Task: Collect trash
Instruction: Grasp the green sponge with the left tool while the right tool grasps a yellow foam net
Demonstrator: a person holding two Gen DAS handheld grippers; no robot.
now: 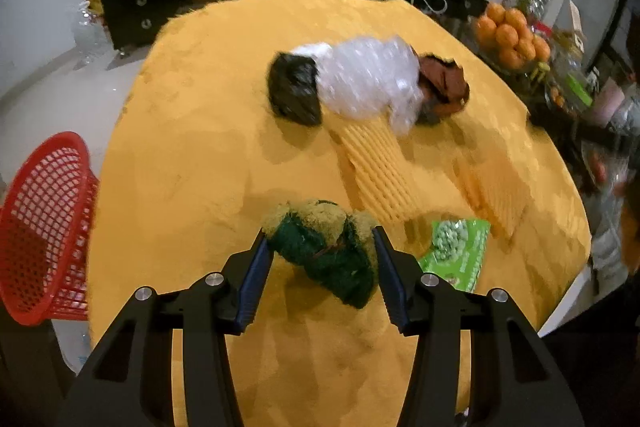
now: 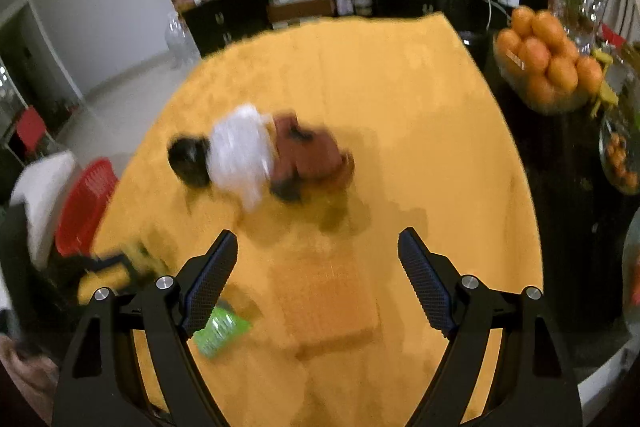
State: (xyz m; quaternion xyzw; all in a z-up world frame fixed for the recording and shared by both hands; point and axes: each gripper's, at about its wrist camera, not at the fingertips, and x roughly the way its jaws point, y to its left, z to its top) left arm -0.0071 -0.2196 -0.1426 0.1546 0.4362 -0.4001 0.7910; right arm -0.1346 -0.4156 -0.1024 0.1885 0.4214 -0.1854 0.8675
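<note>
Left claw (image 1: pixel 322 247) pinches a green and yellow scouring sponge (image 1: pixel 324 247) between its blue pads, held above the yellow bench (image 1: pixel 200 131); a green snack packet (image 1: pixel 460 247) lies on the bench at about 3 o'clock from the sponge; yellow foam netting (image 1: pixel 380 167) lies at 12 o'clock, its far end touching a clump of black bag (image 1: pixel 294 91), clear bubble wrap (image 1: pixel 368 79) and brown paper (image 1: pixel 446 83); a red basket (image 1: pixel 44 227) stands off the bench edge at 9 o'clock. Right claw (image 2: pixel 318 275) is spread wide and holds nothing, hovering over the bench; the green packet (image 2: pixel 220 331) shows beside its left finger (image 2: pixel 208 283); oranges (image 2: pixel 548 59) are piled at 2 o'clock, blurred.
</note>
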